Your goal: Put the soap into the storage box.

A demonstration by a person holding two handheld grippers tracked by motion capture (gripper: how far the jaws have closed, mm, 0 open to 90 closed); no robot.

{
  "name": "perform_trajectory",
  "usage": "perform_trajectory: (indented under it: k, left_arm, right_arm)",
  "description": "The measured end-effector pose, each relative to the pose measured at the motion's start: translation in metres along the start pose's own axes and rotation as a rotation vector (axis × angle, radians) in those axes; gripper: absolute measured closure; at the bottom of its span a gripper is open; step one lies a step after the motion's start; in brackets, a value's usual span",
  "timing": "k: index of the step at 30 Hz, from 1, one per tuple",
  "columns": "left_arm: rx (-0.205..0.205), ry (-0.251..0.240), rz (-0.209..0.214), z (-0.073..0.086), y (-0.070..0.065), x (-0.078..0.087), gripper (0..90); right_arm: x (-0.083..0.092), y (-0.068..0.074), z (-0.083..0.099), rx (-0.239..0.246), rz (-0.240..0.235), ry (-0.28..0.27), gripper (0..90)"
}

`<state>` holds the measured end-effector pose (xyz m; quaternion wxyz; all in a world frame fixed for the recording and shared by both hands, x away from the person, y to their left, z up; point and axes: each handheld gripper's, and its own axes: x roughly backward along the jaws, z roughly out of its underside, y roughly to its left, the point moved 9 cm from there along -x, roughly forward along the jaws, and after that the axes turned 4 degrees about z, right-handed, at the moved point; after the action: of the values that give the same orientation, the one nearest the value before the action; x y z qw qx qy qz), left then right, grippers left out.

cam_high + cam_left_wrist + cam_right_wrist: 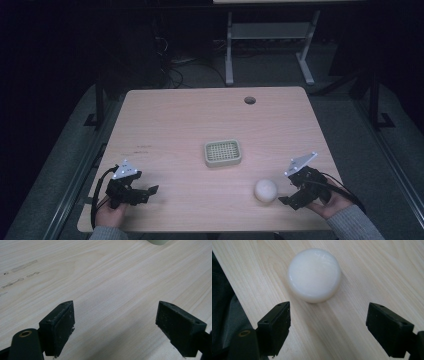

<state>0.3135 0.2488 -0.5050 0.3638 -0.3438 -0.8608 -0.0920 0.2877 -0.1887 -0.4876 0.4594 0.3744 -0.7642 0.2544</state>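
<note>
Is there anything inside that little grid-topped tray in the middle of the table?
Nothing rests on the tray; its grid top looks bare. Whatever lies beneath the grid is too small and dim to tell. The white round object sits apart, on the table.

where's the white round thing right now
The white round object sits on the table near its front right edge in the high view, just left of the open right gripper and below-right of the grid tray.

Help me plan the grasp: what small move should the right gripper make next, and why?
Probably ease the right gripper forward. Its jaws stand open and wider than the white round soap, which lies on the table just ahead of them, not yet between them.
</note>
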Motion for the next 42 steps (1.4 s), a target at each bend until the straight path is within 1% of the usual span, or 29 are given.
perform_trajectory:
  k: [1,4,6,8,12,14,25,26,37,38,39,42]
  left_arm:
    - [-0.002,0.000,0.000,0.000,0.000,0.000,15.3]
    - [-0.003,0.002,0.002,0.000,0.000,0.000,15.2]
    - [-0.002,0.000,0.002,0.000,0.000,0.000,15.3]
    - [-0.001,0.002,0.003,0.000,0.000,0.000,15.2]
    - [-0.002,0.001,0.004,0.000,-0.001,0.000,15.3]
    - [-0.002,0.002,0.004,0.000,-0.001,0.000,15.3]
    - [-0.005,0.007,0.005,0.000,-0.001,0.001,15.2]
    - [-0.006,0.008,0.006,0.000,-0.001,0.001,15.3]
    - [-0.014,0.009,0.008,0.000,-0.001,0.000,15.2]
    - [-0.013,0.009,0.008,0.000,-0.001,0.000,15.3]
    - [-0.012,0.011,0.008,0.000,-0.001,0.000,15.2]
    - [-0.013,0.010,0.010,0.000,-0.001,0.000,15.3]
  right_arm:
    - [-0.001,0.001,-0.001,0.000,-0.003,0.005,19.0]
    - [-0.004,0.003,-0.007,0.024,-0.003,0.012,19.0]
    - [-0.004,0.003,-0.008,0.027,-0.004,0.013,19.0]
    - [-0.006,0.004,-0.012,0.042,-0.004,0.016,18.8]
    - [-0.008,0.005,-0.017,0.053,-0.003,0.029,18.4]
    - [-0.009,0.005,-0.018,0.056,-0.004,0.029,18.4]
    - [-0.017,0.007,-0.024,0.067,-0.012,0.068,16.9]
    - [-0.018,0.008,-0.026,0.070,-0.019,0.071,16.9]
    - [-0.028,0.010,-0.035,0.098,-0.028,0.111,16.7]
    - [-0.029,0.011,-0.036,0.097,-0.035,0.117,16.6]
    - [-0.031,0.010,-0.036,0.105,-0.034,0.118,16.6]
    - [-0.034,0.012,-0.037,0.097,-0.038,0.133,16.1]
